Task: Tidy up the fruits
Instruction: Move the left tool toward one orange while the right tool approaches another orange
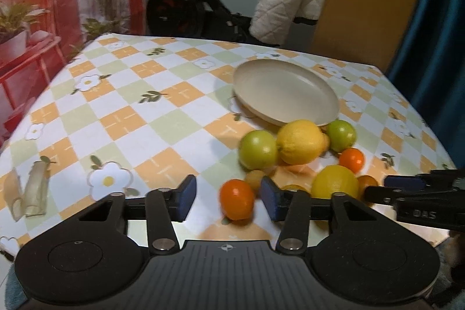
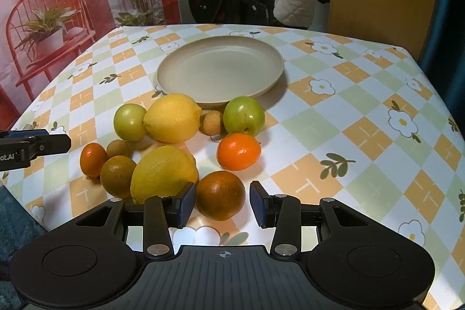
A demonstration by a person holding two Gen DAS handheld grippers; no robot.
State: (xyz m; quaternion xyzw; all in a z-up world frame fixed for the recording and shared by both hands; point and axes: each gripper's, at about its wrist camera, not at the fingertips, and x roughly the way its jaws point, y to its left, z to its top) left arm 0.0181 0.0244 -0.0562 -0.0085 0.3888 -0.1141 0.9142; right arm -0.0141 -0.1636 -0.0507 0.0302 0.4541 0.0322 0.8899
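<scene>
Plate (image 2: 174,71) (rim touching lemon (image 2: 171,118))

- The plate (image 2: 220,69) sits on the table (image 2: 363,112), behind the fruit.
- 2 lemons (image 2: 172,118) lie in front of it, 1 behind the other.
- An apple (image 2: 244,115) touches the plate's near rim.

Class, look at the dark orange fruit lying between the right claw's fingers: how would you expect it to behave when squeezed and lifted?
The dark orange fruit is round and rests on a flat tablecloth, so a nudge would probably roll it. Its skin looks smooth and slightly glossy, so the pads might slip unless centred. It looks firm, likely tolerating a moderate squeeze from the right claw.
</scene>
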